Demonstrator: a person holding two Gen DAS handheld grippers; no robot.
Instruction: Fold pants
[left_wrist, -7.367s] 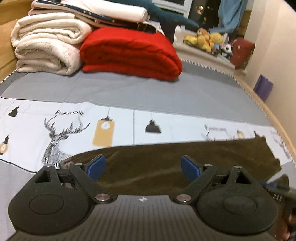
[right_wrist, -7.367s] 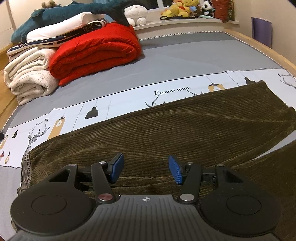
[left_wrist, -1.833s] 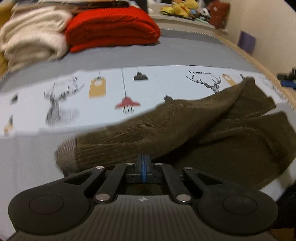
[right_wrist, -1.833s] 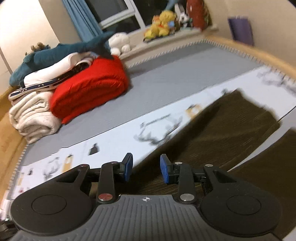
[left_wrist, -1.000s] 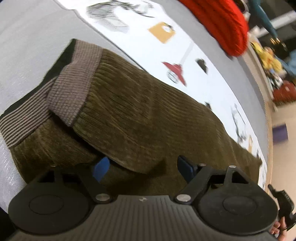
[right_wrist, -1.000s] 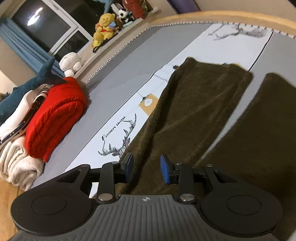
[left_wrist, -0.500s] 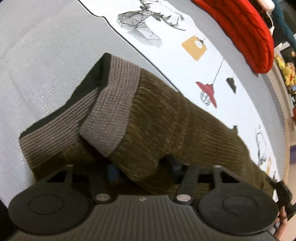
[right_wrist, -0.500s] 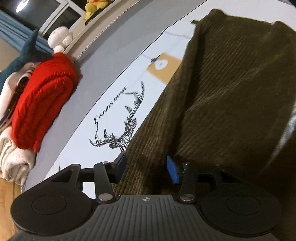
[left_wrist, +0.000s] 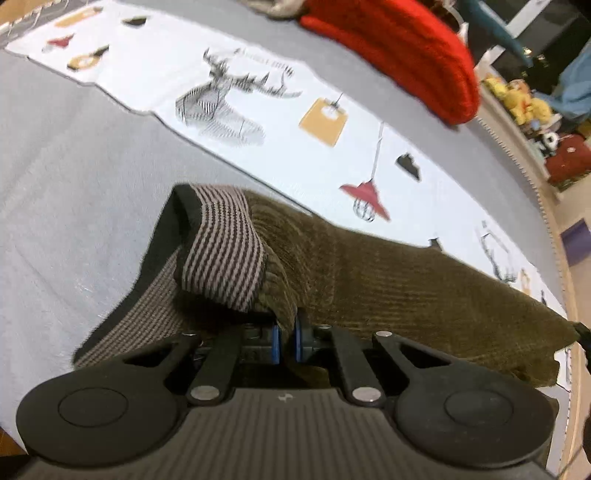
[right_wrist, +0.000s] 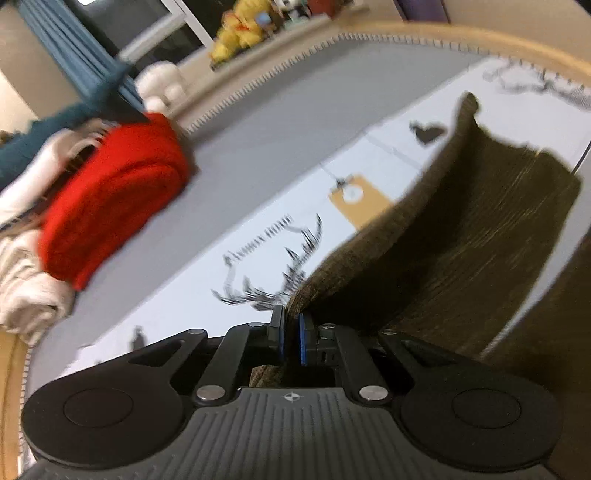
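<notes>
In the left wrist view the left gripper (left_wrist: 286, 339) sits at the bottom centre of the frame, its blue pads closed on a fold of the pants (left_wrist: 388, 280), pinching the brown corduroy just beside the striped waistband (left_wrist: 225, 254). The waistband is turned over and lifted off the sheet (left_wrist: 74, 155), with its dark inner side showing at centre left. From the grip the pants run toward the right edge of the frame, across the grey sheet and the white printed band (left_wrist: 258, 92) with its deer and lamp drawings. A red blanket (left_wrist: 391, 48) lies at the top of the frame, with soft toys (left_wrist: 517, 99) blurred at the upper right. In the right wrist view, which is blurred, the right gripper (right_wrist: 291, 339) is likewise clamped on an edge of the pants (right_wrist: 461, 251) at the bottom centre; the cloth rises from the pads and spreads toward the right side of the frame, one leg ending at the upper right. The red blanket (right_wrist: 114, 199) is at the left, atop pale folded bedding (right_wrist: 26, 291).
</notes>
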